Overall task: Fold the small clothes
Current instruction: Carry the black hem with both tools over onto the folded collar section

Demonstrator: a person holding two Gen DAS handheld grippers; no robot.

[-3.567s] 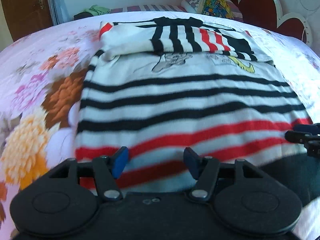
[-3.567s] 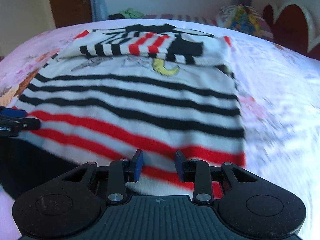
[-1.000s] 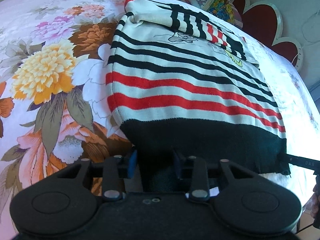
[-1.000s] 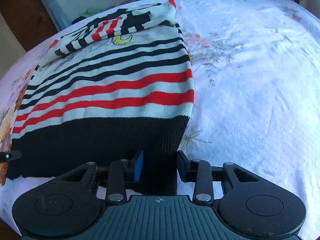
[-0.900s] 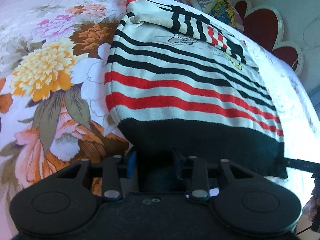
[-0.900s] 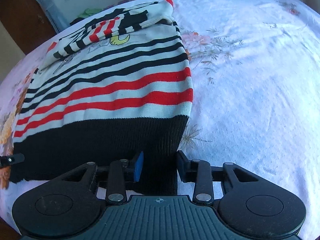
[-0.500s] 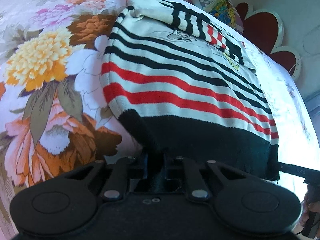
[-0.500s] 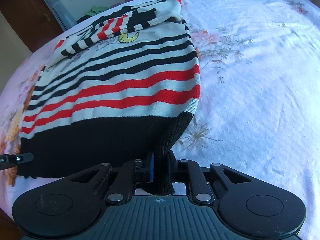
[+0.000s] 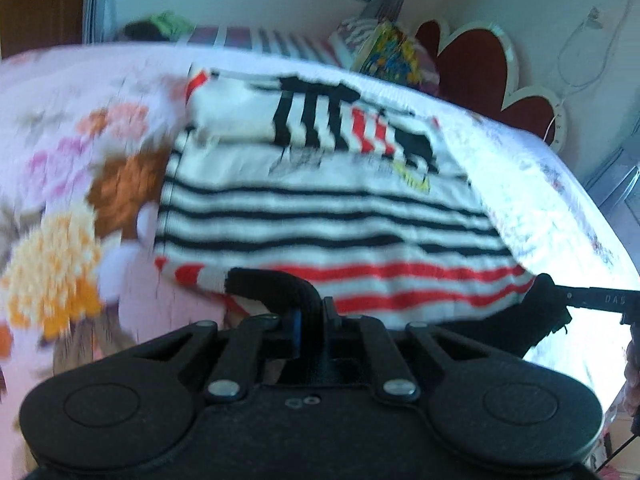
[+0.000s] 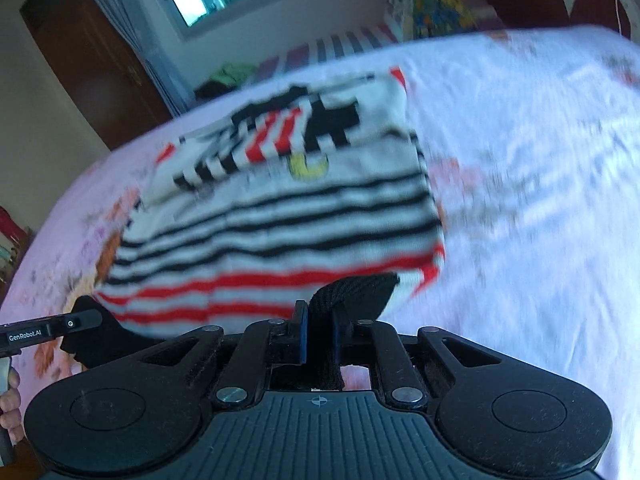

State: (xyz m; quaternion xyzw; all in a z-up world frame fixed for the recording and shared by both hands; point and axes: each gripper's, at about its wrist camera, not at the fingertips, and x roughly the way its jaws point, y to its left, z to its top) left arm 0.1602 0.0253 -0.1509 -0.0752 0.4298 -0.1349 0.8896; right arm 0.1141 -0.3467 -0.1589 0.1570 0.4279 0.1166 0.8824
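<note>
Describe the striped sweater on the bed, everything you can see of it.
The striped sweater looks like a soft knit: white with black stripes, red stripes lower down, a black hem band and a small yellow print. Its sleeves are folded across the chest. It lies on the floral bedsheet, with both hem corners pinched and lifted: one by the left gripper, the other by the right gripper. Motion blurs finer detail.

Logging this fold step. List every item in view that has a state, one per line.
Striped sweater: sleeves folded across the chest, black hem lifted off the bed at both corners.
Left gripper: shut on the hem's left corner.
Right gripper: shut on the hem's right corner.
Bedsheet: spread flat.
</note>
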